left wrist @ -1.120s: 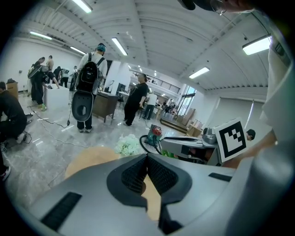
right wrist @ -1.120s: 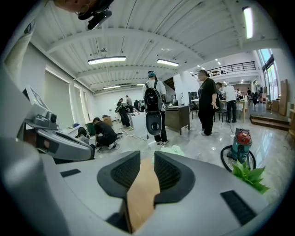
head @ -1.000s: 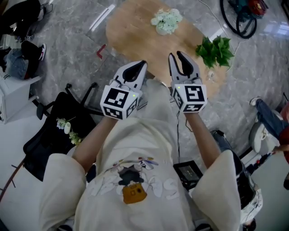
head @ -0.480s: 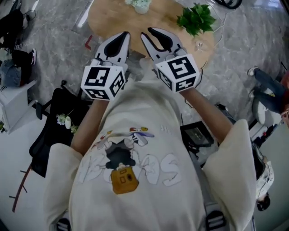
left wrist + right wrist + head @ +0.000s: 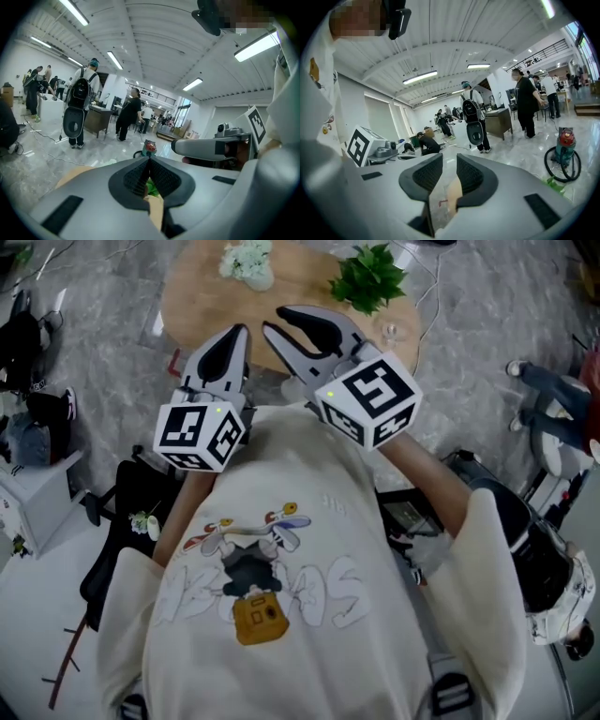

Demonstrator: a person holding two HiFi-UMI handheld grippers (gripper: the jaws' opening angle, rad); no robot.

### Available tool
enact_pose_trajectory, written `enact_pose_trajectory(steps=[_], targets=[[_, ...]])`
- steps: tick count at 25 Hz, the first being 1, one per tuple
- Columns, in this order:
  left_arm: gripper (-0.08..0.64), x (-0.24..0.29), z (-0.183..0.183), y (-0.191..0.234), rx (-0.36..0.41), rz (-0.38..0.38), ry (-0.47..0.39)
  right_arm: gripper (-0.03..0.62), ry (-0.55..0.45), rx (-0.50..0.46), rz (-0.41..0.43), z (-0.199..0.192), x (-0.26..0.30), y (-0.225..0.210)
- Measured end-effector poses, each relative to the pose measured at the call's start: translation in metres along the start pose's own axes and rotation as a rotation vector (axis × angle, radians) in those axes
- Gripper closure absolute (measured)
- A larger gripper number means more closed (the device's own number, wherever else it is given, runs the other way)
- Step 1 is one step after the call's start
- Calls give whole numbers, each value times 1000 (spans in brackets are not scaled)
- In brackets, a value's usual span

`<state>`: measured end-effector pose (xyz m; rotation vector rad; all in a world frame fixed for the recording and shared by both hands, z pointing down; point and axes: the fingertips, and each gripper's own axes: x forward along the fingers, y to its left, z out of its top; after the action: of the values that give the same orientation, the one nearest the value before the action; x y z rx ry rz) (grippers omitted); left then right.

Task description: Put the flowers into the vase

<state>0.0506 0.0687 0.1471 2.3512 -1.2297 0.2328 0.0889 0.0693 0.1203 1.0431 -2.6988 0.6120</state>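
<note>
While both are held up at chest height in front of the person, neither hand-held gripper carries anything. The left hand-held gripper (image 5: 234, 332) has its jaws pressed together on nothing. The right hand-held gripper (image 5: 274, 320) has its jaws spread, with only floor and counter showing through the gap, likely ready to take a stem. Both point forward and a little down at the round counter (image 5: 192, 301), which I read as lining up a reach. The white flowers (image 5: 246, 261) lie beyond the left one's tips, well apart from them. A green sprig (image 5: 370, 277) lies beyond the right one. A small clear thing (image 5: 389, 332) near the right one may be the vase, but it is too small to tell.
</note>
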Motion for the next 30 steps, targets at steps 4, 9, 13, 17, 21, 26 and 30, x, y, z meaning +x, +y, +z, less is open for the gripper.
enact_pose_trajectory(steps=[4, 9, 13, 17, 21, 26, 30], targets=[[551, 0, 15, -11, 13, -14, -31, 509, 6, 37, 12, 4, -6, -11], [551, 1, 27, -13, 36, -8, -53, 509, -42, 43, -9, 21, -13, -30], [551, 2, 29, -21, 47, -20, -50, 509, -93, 14, -52, 25, -18, -30], [551, 2, 35, -22, 80, -15, -55, 509, -95, 65, -122, 15, -18, -29], [551, -1, 41, -10, 63, 6, -65, 509, -100, 97, -162, 11, -21, -35], [551, -10, 39, -10, 89, 9, -47, 509, -103, -32, -144, 17, -19, -19], [551, -13, 36, -9, 91, 26, -48, 523, -42, 137, -120, -2, -5, -24]])
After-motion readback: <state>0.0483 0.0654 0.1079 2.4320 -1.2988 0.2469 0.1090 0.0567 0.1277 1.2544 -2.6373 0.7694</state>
